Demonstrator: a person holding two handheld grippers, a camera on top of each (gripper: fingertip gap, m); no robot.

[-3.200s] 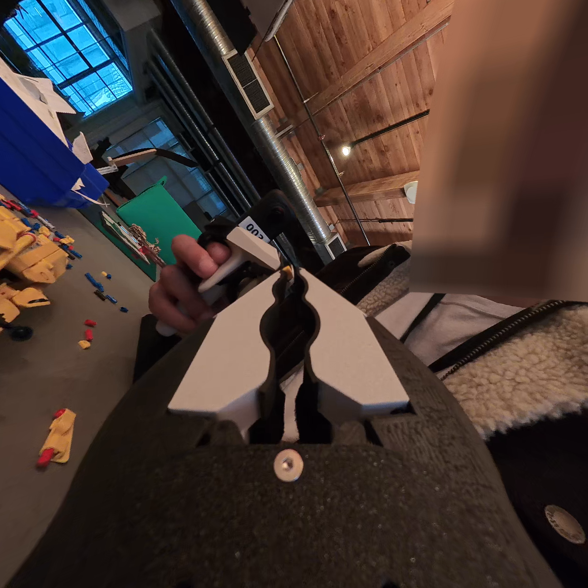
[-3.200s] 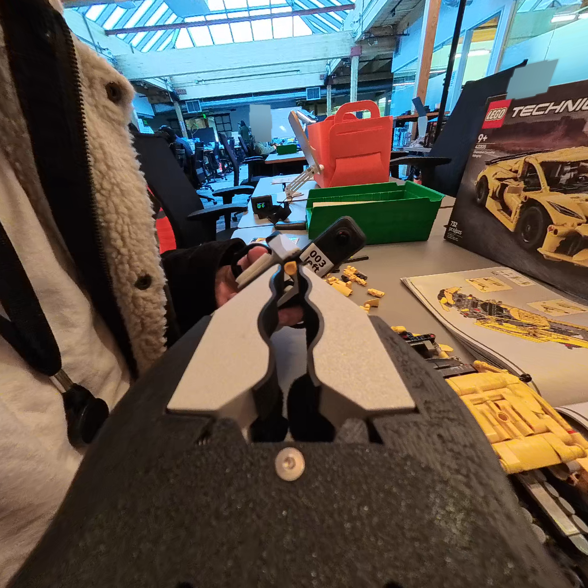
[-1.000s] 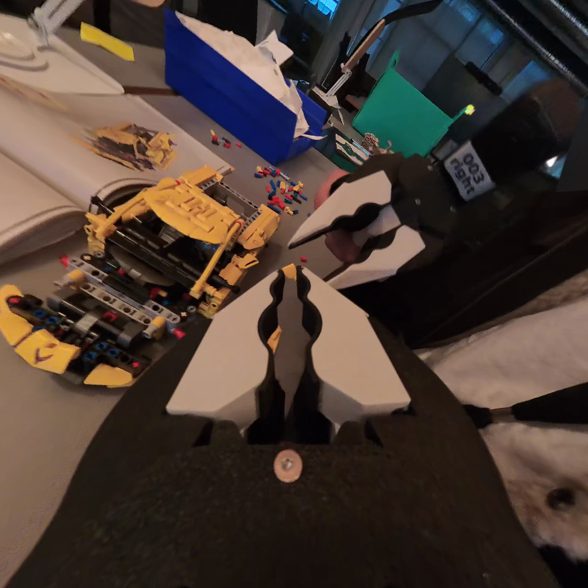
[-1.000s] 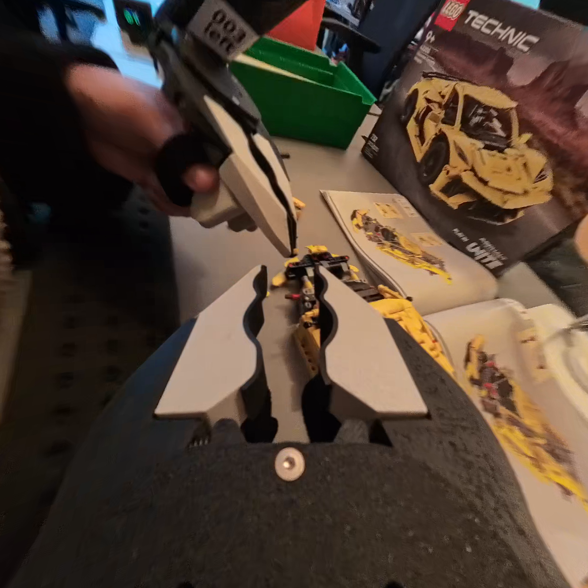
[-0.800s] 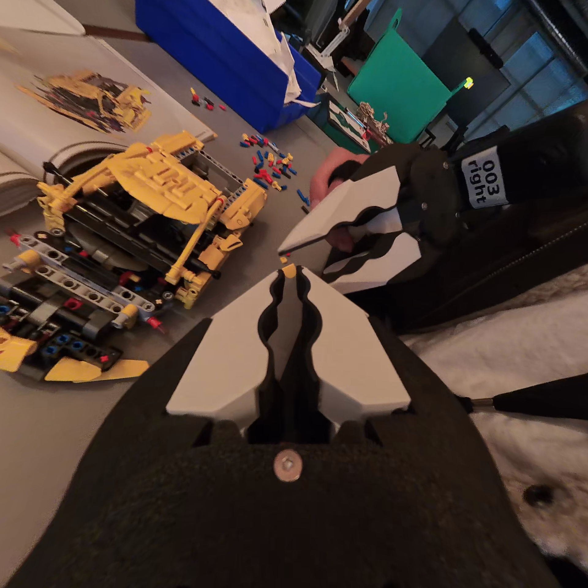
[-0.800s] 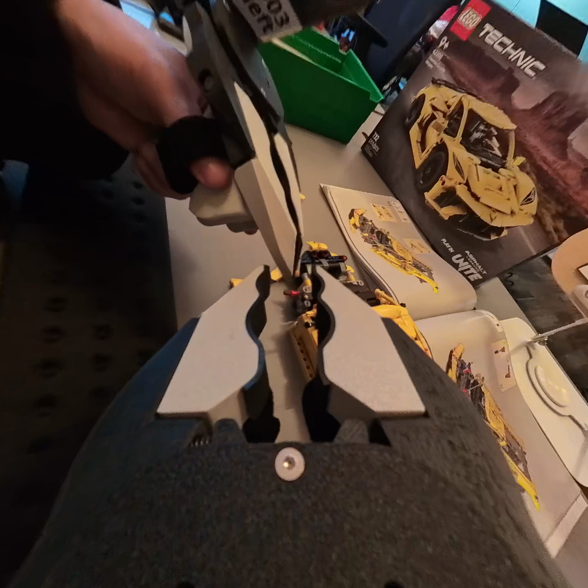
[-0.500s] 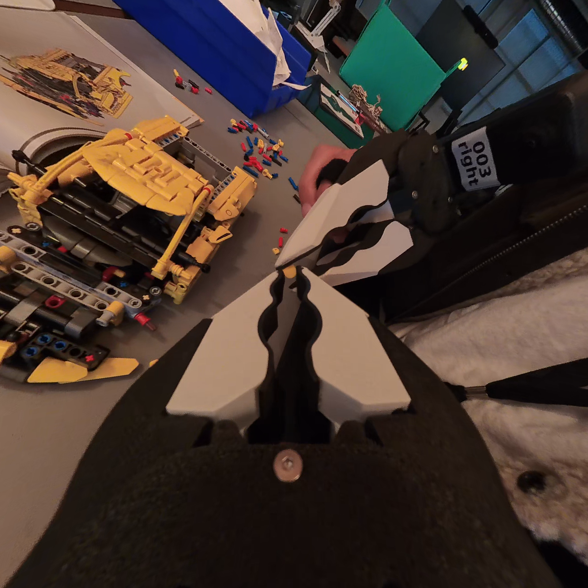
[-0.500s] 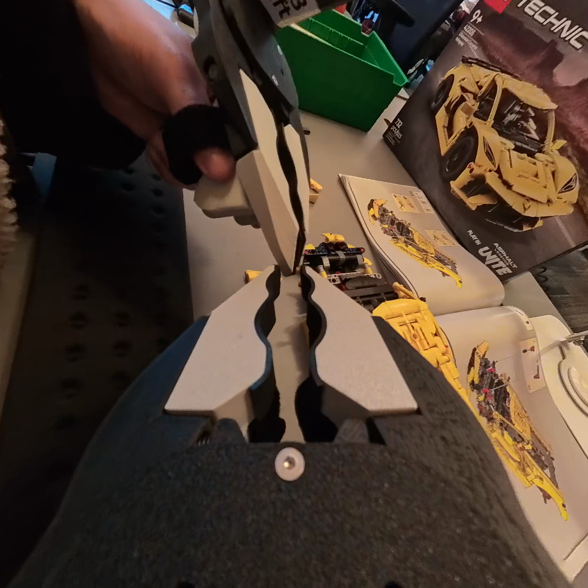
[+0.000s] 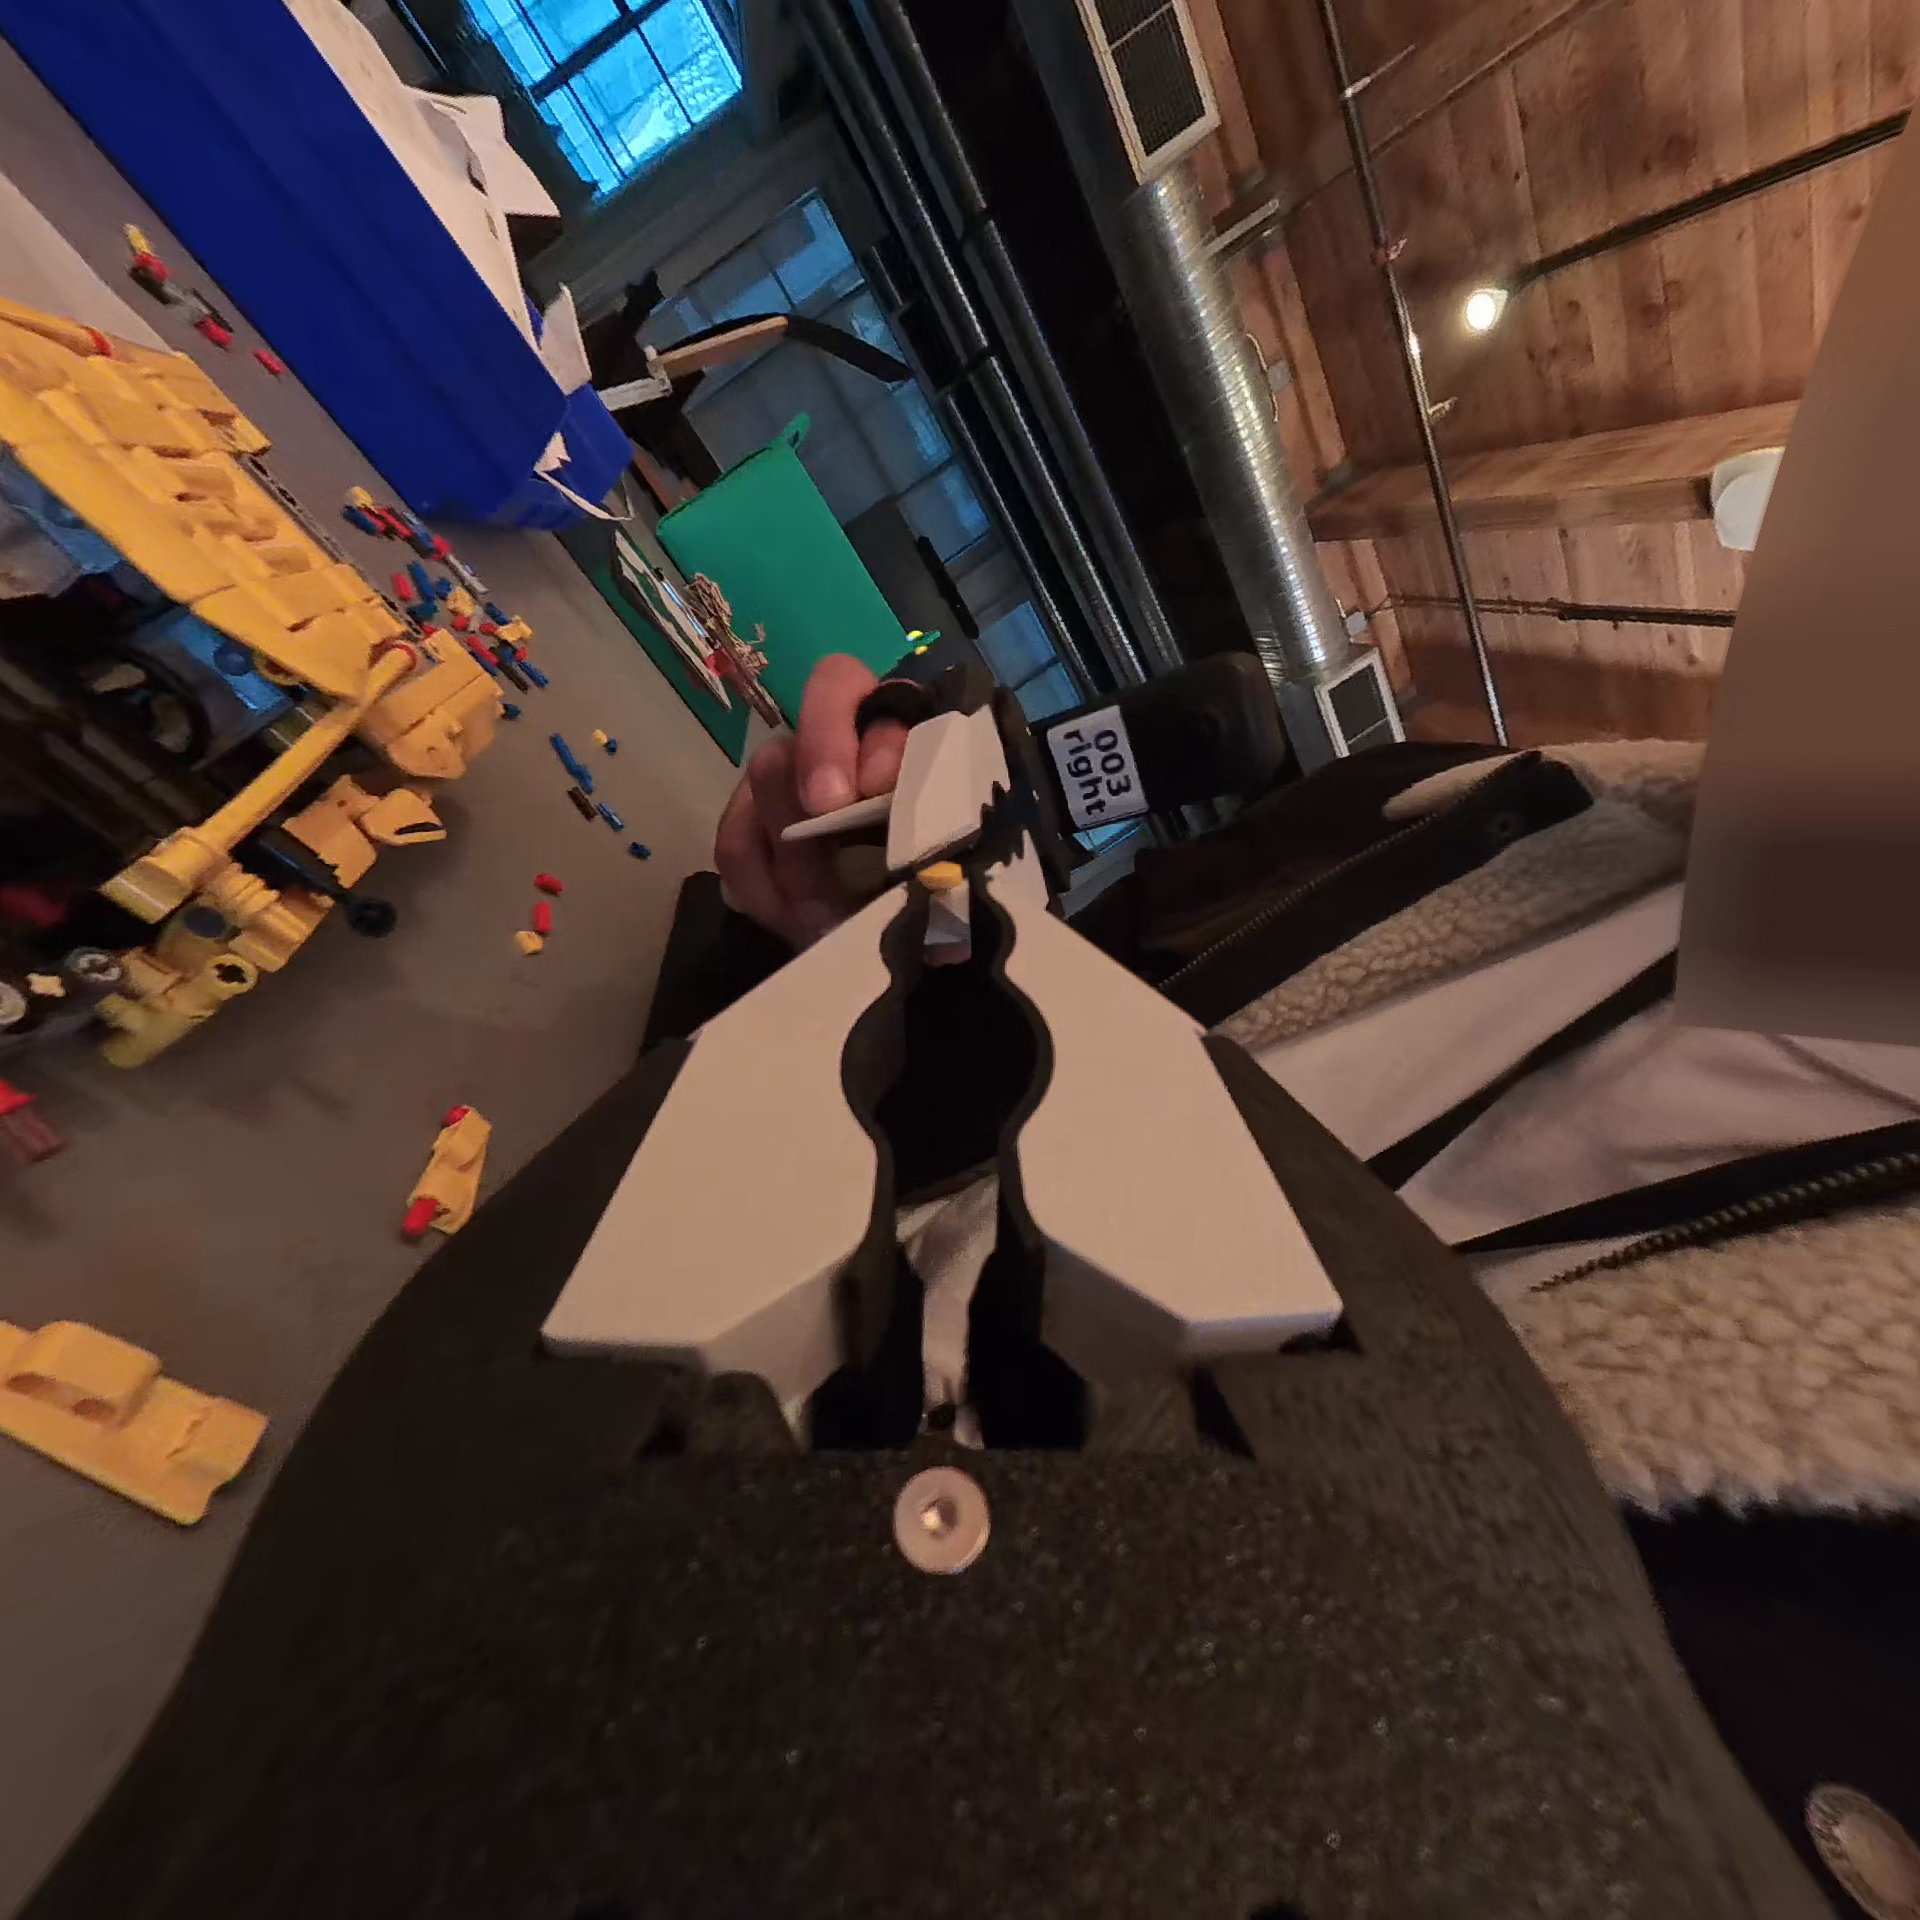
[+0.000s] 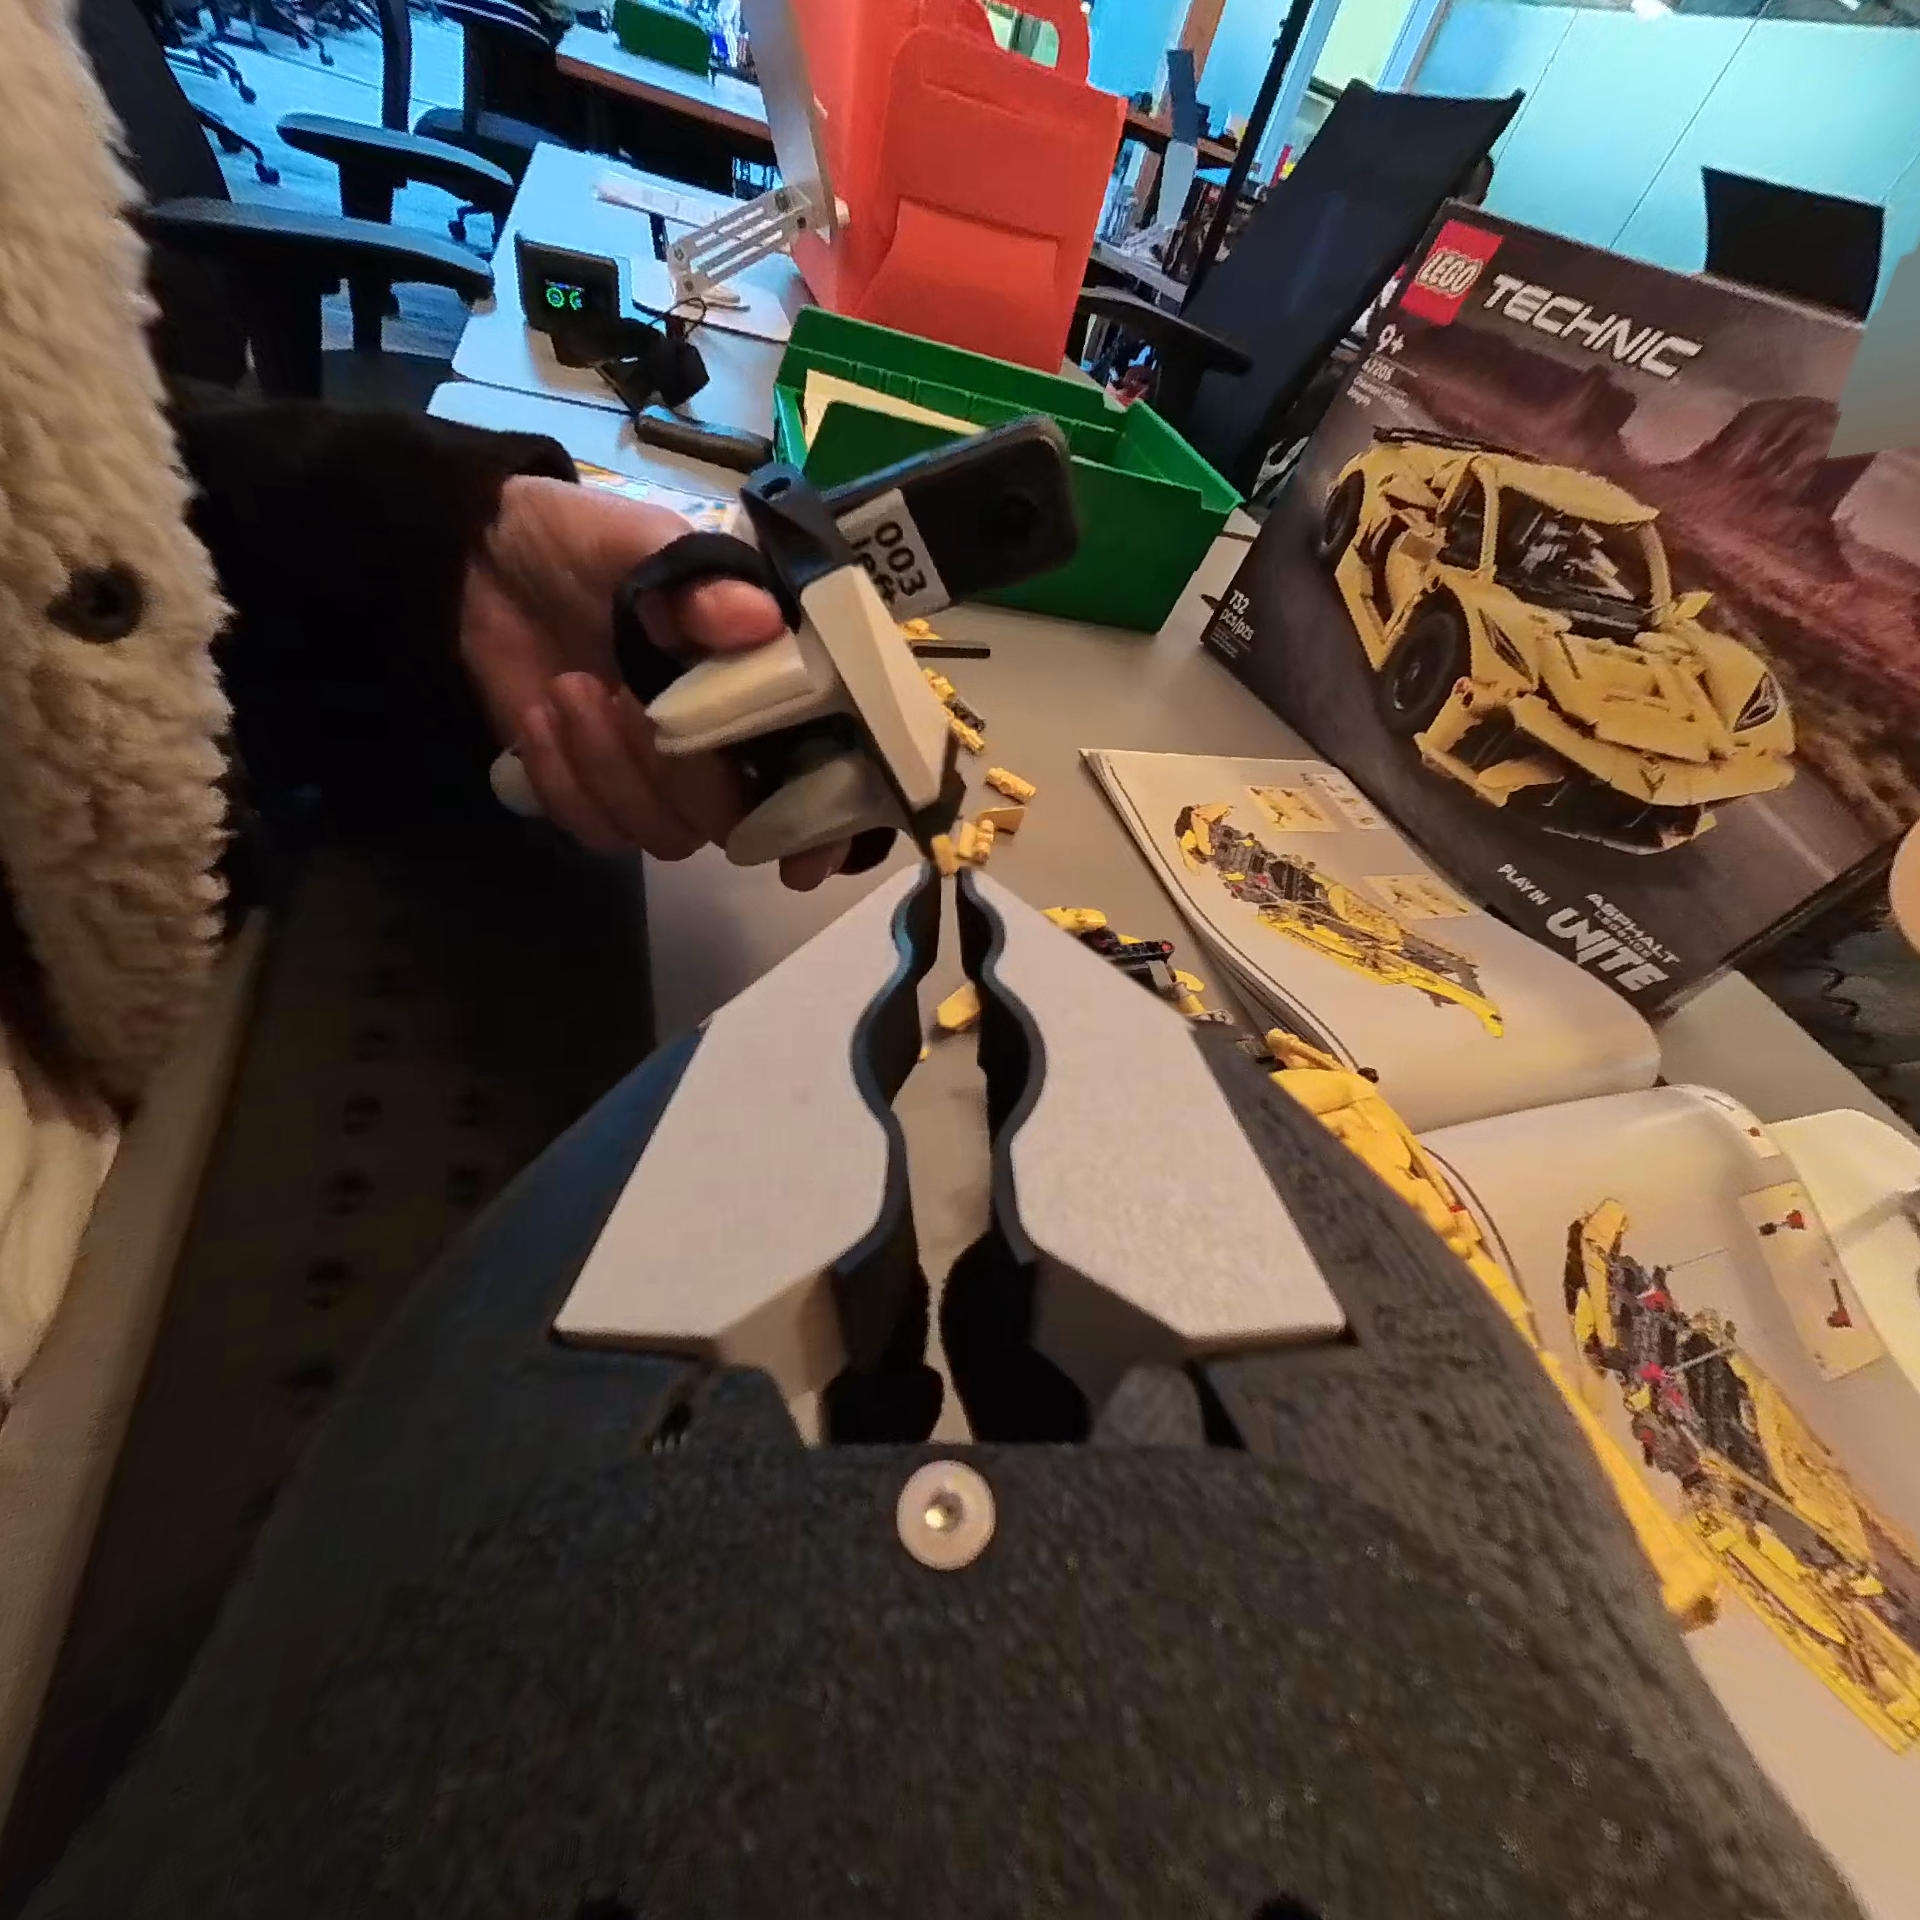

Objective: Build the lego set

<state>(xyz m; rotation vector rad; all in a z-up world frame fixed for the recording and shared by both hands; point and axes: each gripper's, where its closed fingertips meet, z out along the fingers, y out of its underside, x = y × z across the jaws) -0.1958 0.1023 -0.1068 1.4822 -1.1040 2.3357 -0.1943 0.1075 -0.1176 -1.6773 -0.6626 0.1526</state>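
Yellow piece (image 9: 940, 876) pinched by our two grippers, left gripper (image 9: 943, 902) and right gripper (image 10: 943, 871), both jaws narrowed on it, beside one half-built car (image 9: 197, 665).

Both grippers, left gripper (image 10: 940, 831) and right gripper (image 9: 951, 862), now raised off the table, tip to tip again.

My left gripper (image 9: 943, 902) has its jaws closed on a small yellow piece (image 9: 938, 876) at the tips. Just beyond, the right gripper (image 9: 940, 800) meets that same piece, a hand (image 9: 805, 800) around its handle. On the grey surface (image 9: 291, 1081) to the left sit the half-built yellow car (image 9: 208, 644), scattered red and blue bits (image 9: 488, 644) and a blue bin (image 9: 281, 239) at the far side.
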